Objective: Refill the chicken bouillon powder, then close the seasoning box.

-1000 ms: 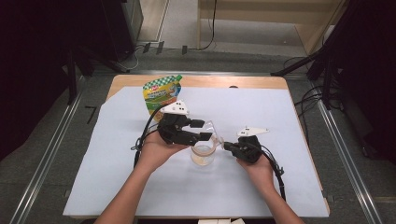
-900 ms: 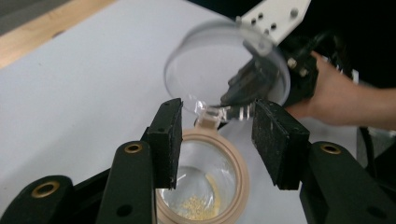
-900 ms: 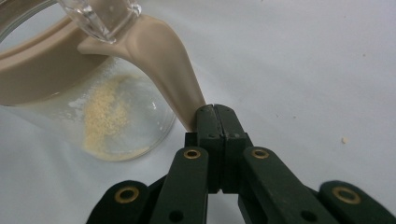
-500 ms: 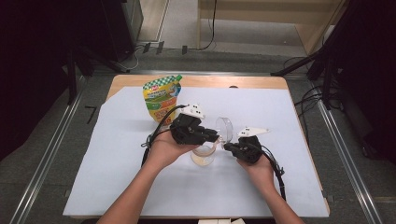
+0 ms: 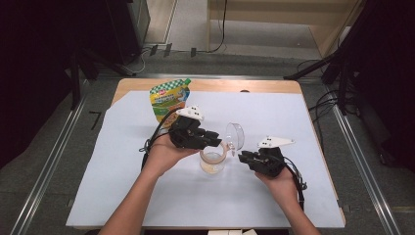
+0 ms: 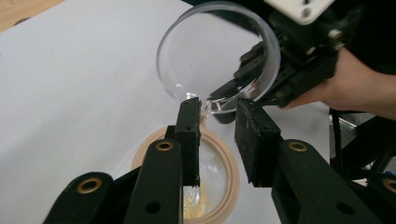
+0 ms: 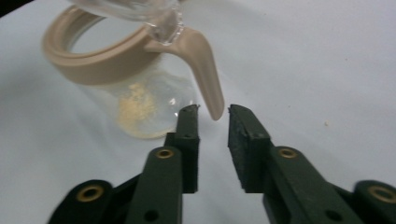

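Glass jar (image 5: 213, 164) with beige rim, clear hinged lid (image 5: 236, 135) raised, sits mid-worktop (image 5: 122, 196); left claw (image 6: 215, 116) narrowly parted at the hinge, right claw (image 7: 211, 114) narrowly parted, empty beside the latch, so a nudge might topple it.

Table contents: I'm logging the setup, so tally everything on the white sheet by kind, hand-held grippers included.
Glass jar with beige rim and hinged clear lid: 1
Green and yellow spouted pouch: 1
Hand-held grippers, left gripper and right gripper: 2
Total: 4
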Demonstrator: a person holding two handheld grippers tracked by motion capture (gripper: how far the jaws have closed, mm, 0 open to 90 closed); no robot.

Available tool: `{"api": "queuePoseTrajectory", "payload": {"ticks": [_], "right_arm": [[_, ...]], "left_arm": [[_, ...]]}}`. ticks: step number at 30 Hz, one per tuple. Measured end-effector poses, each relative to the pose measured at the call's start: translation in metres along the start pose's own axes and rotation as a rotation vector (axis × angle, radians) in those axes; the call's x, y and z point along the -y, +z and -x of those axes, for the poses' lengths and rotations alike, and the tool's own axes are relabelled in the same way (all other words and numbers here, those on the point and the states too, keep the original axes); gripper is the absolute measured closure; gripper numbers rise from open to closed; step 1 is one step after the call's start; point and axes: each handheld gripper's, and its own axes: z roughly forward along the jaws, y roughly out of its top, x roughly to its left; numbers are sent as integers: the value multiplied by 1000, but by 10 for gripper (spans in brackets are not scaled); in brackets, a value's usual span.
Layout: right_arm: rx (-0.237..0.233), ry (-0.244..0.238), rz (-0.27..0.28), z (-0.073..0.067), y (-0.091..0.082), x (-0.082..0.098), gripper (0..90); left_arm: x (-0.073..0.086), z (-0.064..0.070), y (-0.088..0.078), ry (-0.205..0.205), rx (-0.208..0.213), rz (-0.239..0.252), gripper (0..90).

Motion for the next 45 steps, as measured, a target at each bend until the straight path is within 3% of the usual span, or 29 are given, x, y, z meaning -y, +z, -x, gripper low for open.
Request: {"api": "queuePoseTrajectory", "payload": {"ticks": [4, 7, 10, 14, 21, 23, 31, 35, 45], "right_arm": [[-33, 8, 4, -6, -10, 5, 690], [-54, 12, 1, -12, -13, 9, 579], [-75, 9, -13, -19, -14, 14, 570], [-80, -23, -13, -25, -15, 16, 537], [-101, -19, 3, -27, -15, 18, 507], [-101, -30, -1, -28, -14, 18, 504], [-108, -42, -25, -31, -8, 19, 493], [-104, -52, -31, -32, -6, 19, 485], [-118, -65, -44, -35, -1, 19, 481]], "left_arm": [[6, -7, -7, -24, 0, 16, 669], [8, -9, -12, -29, -15, 22, 652], [10, -14, -15, -63, -7, 16, 568], [15, -23, -22, -128, 21, 31, 543], [20, -33, -36, -170, -19, 61, 521], [22, -35, -39, -172, -63, 58, 502], [30, -44, -50, -163, -84, 34, 458], [34, -50, -57, -171, -116, 31, 455], [41, -61, -67, -203, -126, 29, 435]]}}
